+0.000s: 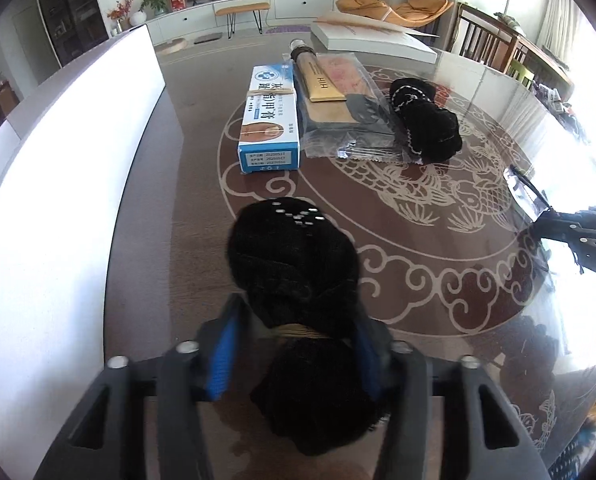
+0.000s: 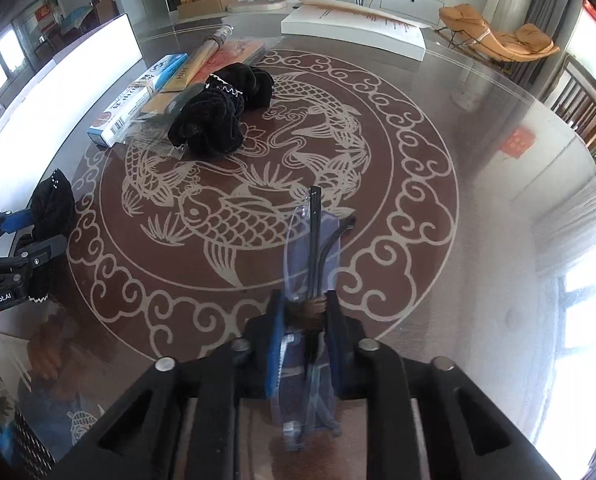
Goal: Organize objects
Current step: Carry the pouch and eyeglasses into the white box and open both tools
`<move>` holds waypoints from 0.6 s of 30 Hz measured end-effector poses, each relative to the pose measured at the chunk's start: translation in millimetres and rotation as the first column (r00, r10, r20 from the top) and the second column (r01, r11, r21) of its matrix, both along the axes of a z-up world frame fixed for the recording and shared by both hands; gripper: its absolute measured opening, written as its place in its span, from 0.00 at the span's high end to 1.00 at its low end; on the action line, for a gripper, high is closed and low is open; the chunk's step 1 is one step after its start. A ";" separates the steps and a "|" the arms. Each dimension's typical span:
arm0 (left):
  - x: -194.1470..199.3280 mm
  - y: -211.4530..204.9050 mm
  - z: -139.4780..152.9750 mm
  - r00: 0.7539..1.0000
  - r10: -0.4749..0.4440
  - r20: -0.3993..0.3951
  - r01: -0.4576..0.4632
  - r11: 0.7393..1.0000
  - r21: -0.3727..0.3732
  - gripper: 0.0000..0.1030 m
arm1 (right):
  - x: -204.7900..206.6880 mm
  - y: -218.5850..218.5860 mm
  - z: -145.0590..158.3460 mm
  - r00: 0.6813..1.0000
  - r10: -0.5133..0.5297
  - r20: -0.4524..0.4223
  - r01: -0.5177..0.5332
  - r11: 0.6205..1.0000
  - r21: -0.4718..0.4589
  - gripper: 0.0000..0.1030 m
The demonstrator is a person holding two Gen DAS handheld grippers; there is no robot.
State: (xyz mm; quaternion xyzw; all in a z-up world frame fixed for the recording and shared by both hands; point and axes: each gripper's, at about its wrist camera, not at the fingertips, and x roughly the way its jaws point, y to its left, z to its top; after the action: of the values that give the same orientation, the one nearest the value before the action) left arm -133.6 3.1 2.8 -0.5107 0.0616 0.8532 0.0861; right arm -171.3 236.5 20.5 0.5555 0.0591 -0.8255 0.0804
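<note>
The table (image 2: 477,168) is round, glass-topped and reflective, with a brown medallion of pale carp and cloud scrolls (image 2: 234,208) at its centre. Beyond its far edge lie a living room floor, a white TV cabinet (image 1: 282,2) with plants, and an orange lounge chair (image 2: 497,36); wooden chairs stand off the right edge.

A long white panel (image 1: 58,184) runs along the left edge. Toward the far edge sits a flat white box (image 2: 353,28). Between these, left of centre, a blue-and-white carton (image 1: 272,116), a clear packet with a gold tube on it (image 1: 337,108) and a loose black fabric bundle (image 2: 222,112) lie side by side, touching. The right half of the table and the near part of the medallion are bare.

The left gripper (image 1: 294,352) has its fingers pinching a second black fabric bundle (image 1: 290,252), tied with a band, near the left edge. The right gripper (image 2: 305,340) has its fingers pressed onto a clear pouch holding dark rods (image 2: 313,248), over the near rim of the medallion.
</note>
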 end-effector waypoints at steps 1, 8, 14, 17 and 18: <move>4.9 -0.5 2.2 1.000 0.003 -0.013 -0.003 1.000 0.007 0.70 | 2.2 0.4 1.7 1.000 0.001 0.009 -0.001 1.000 -0.011 0.88; 72.8 -20.0 53.0 0.987 0.033 -0.160 -0.002 0.982 0.189 0.70 | 42.7 -1.2 37.1 0.999 0.002 -0.045 -0.008 0.991 -0.131 0.88; 96.2 -81.0 120.8 0.955 0.126 -0.267 -0.049 0.959 0.278 0.70 | 52.4 -68.9 106.6 0.978 0.096 -0.183 -0.137 0.965 -0.222 0.88; 93.8 -131.6 143.0 0.937 0.199 -0.286 -0.121 0.955 0.269 0.70 | 50.4 -128.6 139.0 0.955 0.166 -0.246 -0.234 0.931 -0.281 0.88; 90.8 -150.9 146.4 0.930 0.229 -0.287 -0.156 0.954 0.254 0.70 | 48.4 -151.2 146.6 0.946 0.191 -0.261 -0.268 0.915 -0.302 0.88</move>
State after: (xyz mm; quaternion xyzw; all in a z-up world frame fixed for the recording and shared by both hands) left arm -42.7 -147.8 149.2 -0.3591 -0.0741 0.9291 0.0484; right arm -122.9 85.3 167.1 0.4255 -0.0073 -0.8659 0.2629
